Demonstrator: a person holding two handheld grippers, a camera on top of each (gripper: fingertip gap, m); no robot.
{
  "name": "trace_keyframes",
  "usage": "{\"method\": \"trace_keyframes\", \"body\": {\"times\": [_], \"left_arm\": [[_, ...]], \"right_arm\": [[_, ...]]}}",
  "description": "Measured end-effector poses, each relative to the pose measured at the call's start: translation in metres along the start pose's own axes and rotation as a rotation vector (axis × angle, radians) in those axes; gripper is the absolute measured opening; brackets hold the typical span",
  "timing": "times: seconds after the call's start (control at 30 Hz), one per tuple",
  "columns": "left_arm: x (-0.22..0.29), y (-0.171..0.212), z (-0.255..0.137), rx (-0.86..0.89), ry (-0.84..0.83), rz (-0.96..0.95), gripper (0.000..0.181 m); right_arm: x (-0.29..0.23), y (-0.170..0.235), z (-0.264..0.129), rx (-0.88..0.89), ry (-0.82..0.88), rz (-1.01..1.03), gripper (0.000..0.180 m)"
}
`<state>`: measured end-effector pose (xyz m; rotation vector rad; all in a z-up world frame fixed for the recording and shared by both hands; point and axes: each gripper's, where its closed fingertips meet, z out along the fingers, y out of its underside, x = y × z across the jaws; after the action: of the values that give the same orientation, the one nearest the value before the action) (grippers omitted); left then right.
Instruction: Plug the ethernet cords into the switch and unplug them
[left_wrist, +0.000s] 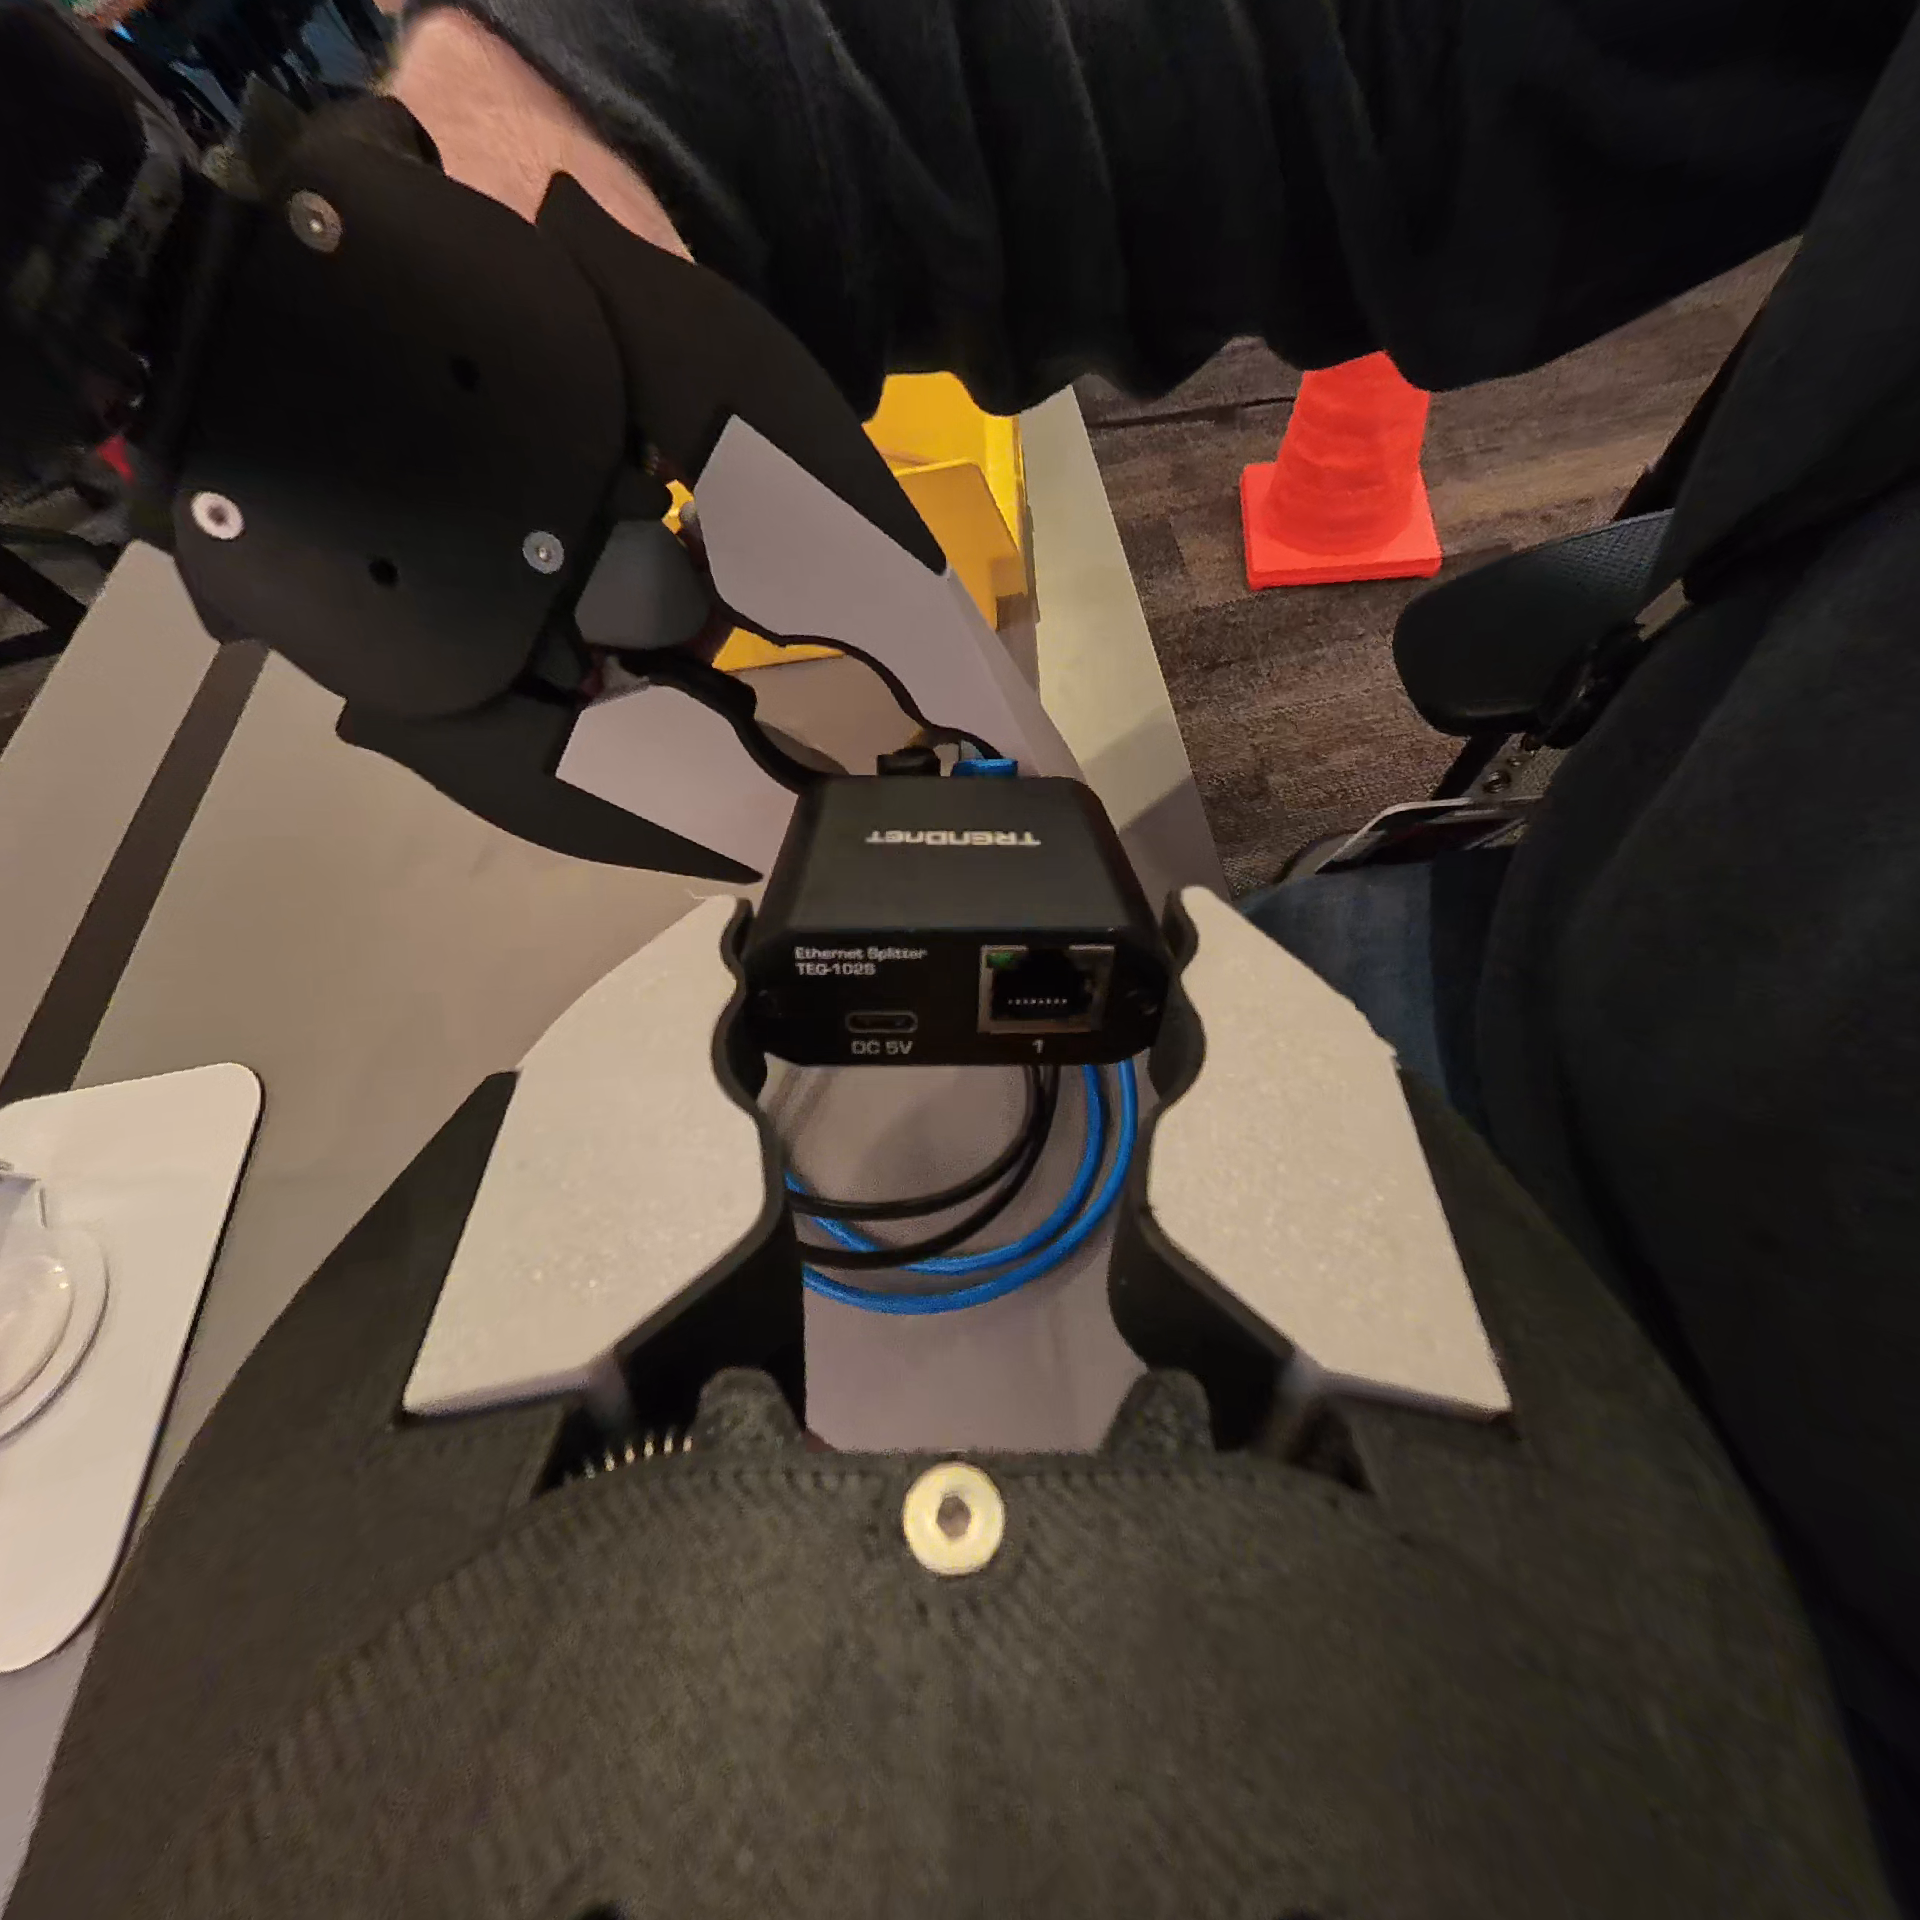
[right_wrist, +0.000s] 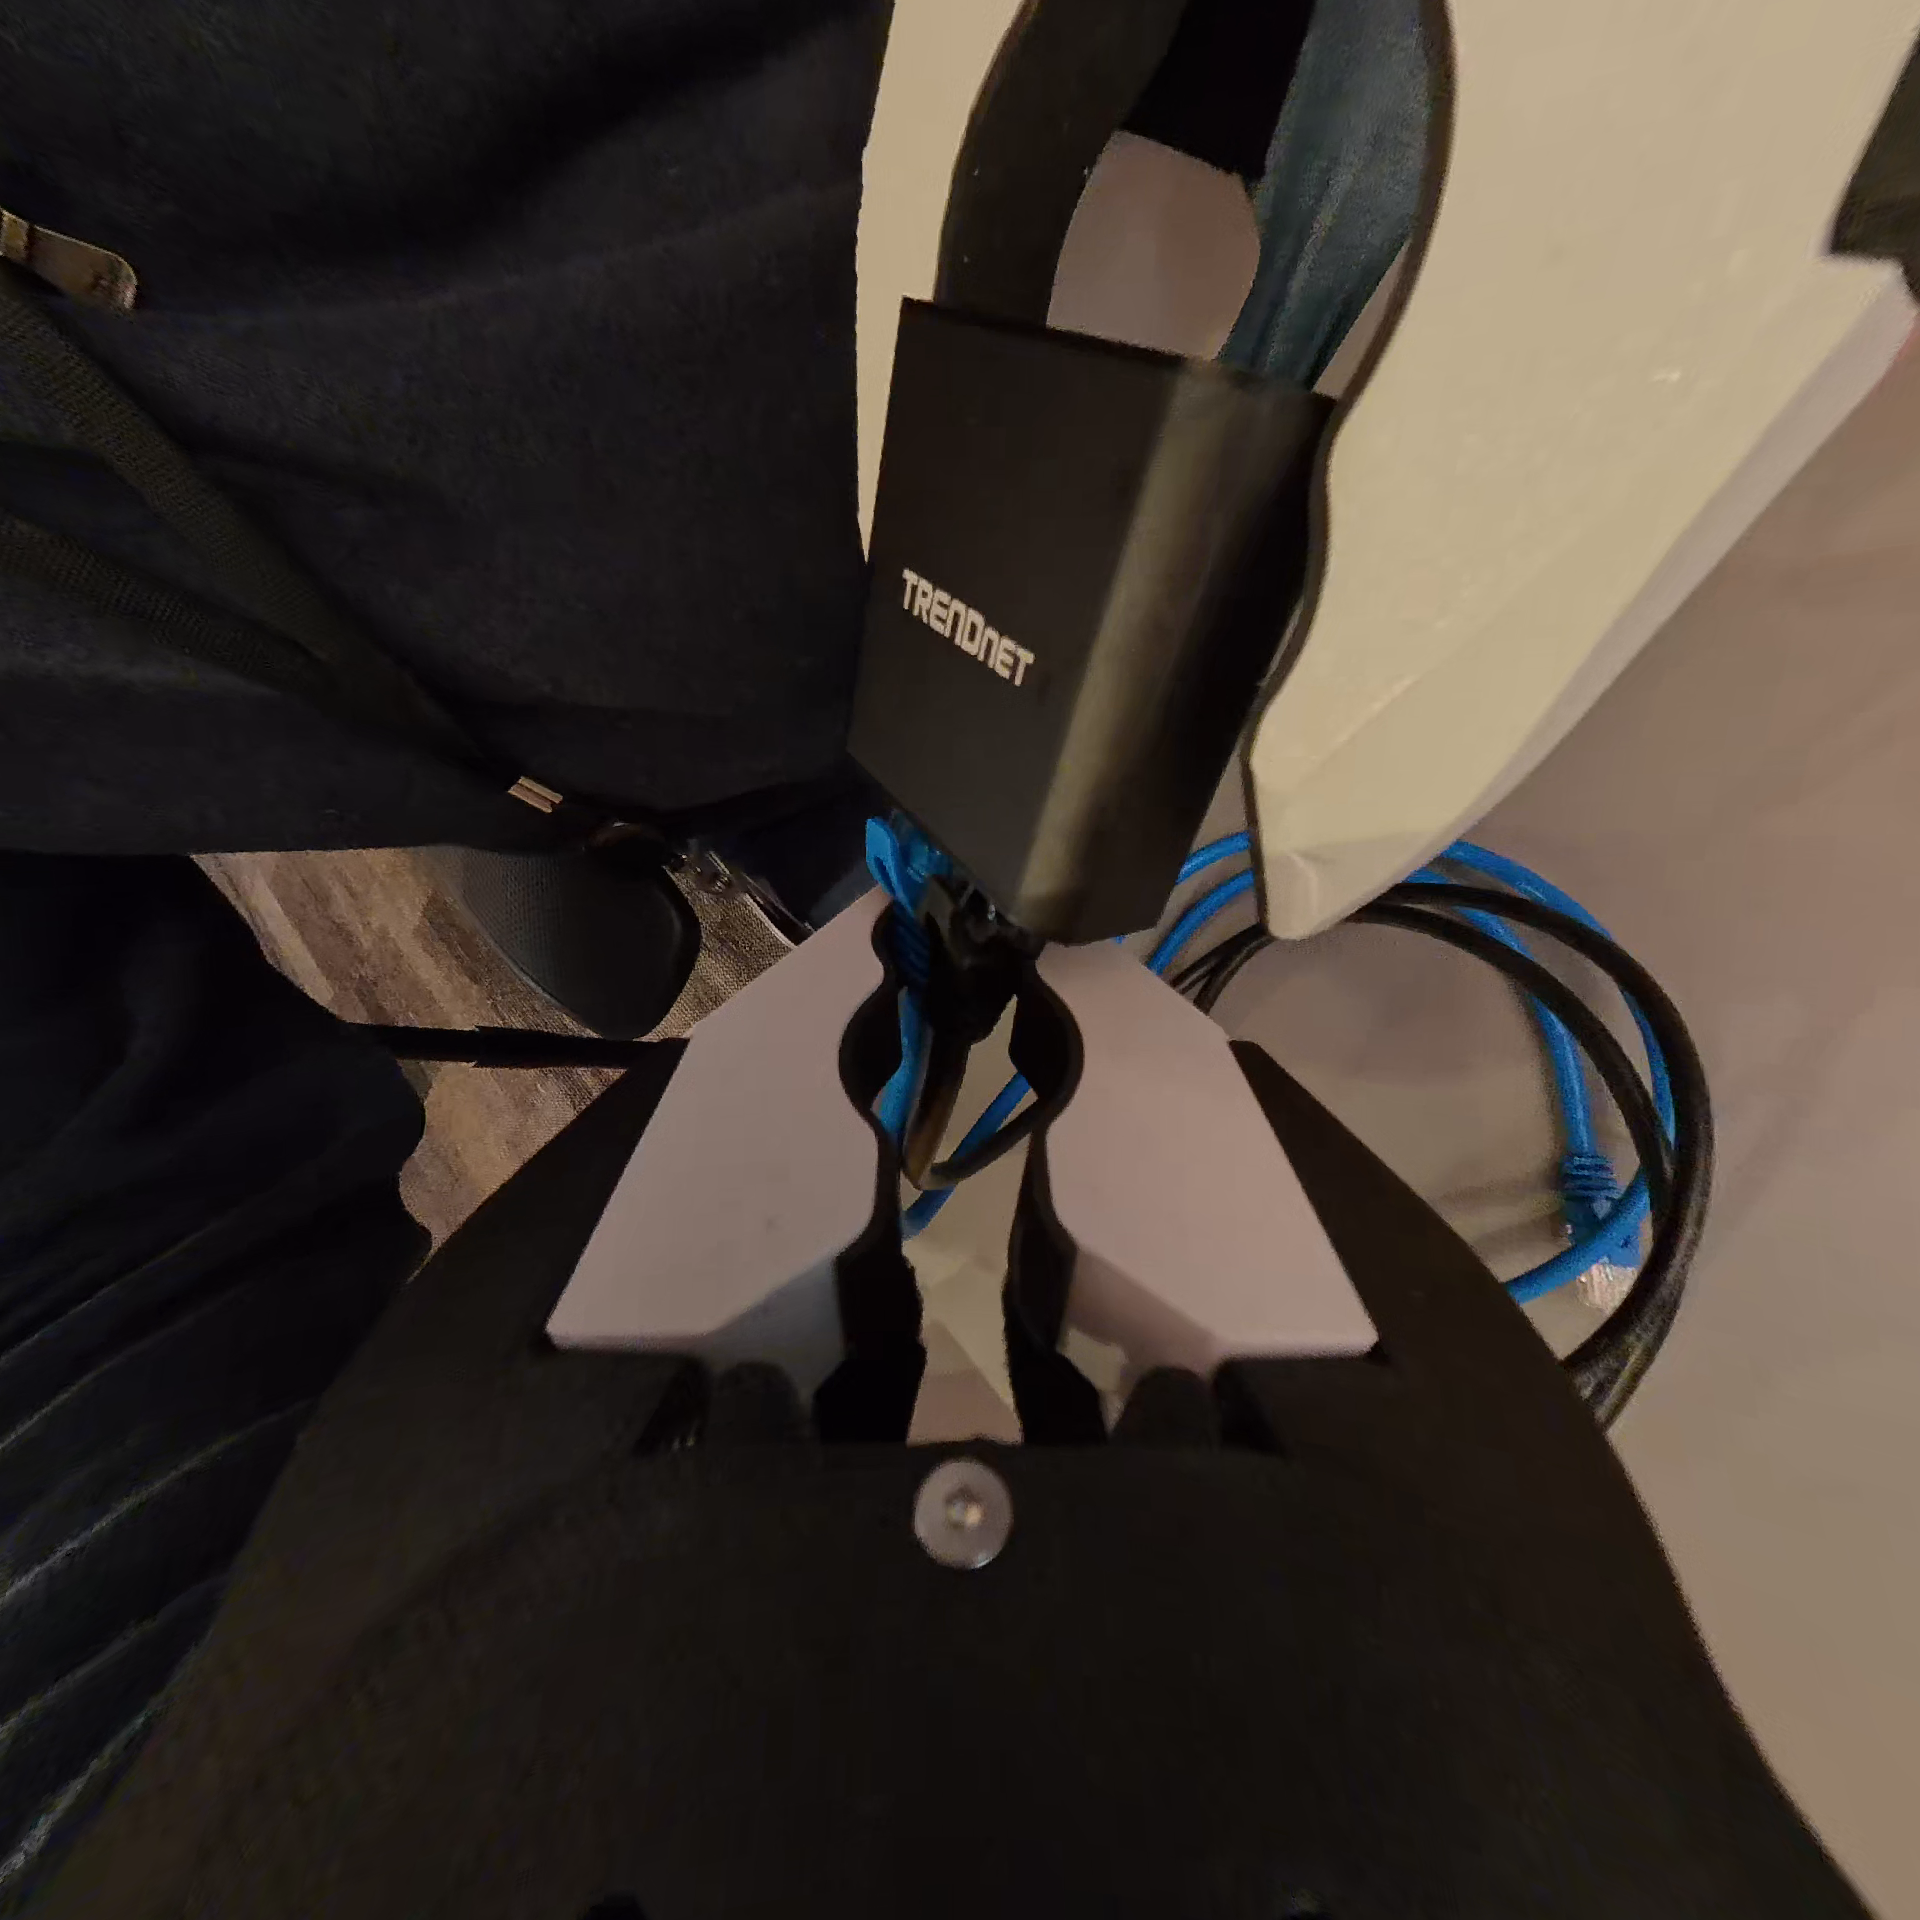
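Switch: a small black metal box (left_wrist: 951, 914) is clamped by its sides in the left tool (left_wrist: 951, 987), lifted above the grey counter (left_wrist: 343, 935), its single-port face turned toward that tool's camera. Both cords enter the far face, so their plugs lie along the box's long axis, away from the left tool and toward the right tool (right_wrist: 961, 997). That one has closed narrowly on the black ethernet cord's plug (right_wrist: 961, 971), with the blue ethernet cord (right_wrist: 1579, 1091) seated just beside it. Any pull should probably run straight back along this axis.
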<state>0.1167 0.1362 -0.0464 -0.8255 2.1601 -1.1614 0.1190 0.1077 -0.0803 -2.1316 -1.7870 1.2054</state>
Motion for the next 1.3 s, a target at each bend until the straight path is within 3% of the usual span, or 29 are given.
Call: {"method": "trace_keyframes", "body": {"times": [0.4, 0.53, 0.7, 0.87, 0.97, 1.17, 1.3], "left_arm": [[0.001, -0.001, -0.005, 0.042, -0.032, 0.013, 0.062], [-0.005, -0.002, -0.011, 0.058, -0.07, 0.003, 0.062], [-0.024, -0.002, -0.023, 0.134, -0.14, -0.119, 0.062], [-0.042, -0.001, -0.033, 0.239, -0.167, -0.291, 0.062], [-0.049, -0.004, -0.039, 0.297, -0.149, -0.391, 0.062], [-0.05, -0.012, -0.04, 0.343, -0.129, -0.469, 0.062], [-0.051, -0.015, -0.041, 0.371, -0.12, -0.499, 0.062]], "right_arm": [[0.001, 0.004, 0.004, 0.005, 0.0, 0.011, 0.013], [0.01, -0.001, -0.002, 0.044, 0.078, 0.021, 0.017], [0.037, -0.008, -0.04, 0.127, 0.473, 0.018, 0.05], [0.036, -0.019, -0.083, 0.139, 1.013, -0.126, 0.031], [0.03, -0.025, -0.088, 0.076, 1.279, -0.259, 0.022], [0.027, -0.042, -0.091, -0.03, 1.592, -0.458, 0.021], [0.029, -0.047, -0.094, -0.125, 1.677, -0.531, 0.016]]}}
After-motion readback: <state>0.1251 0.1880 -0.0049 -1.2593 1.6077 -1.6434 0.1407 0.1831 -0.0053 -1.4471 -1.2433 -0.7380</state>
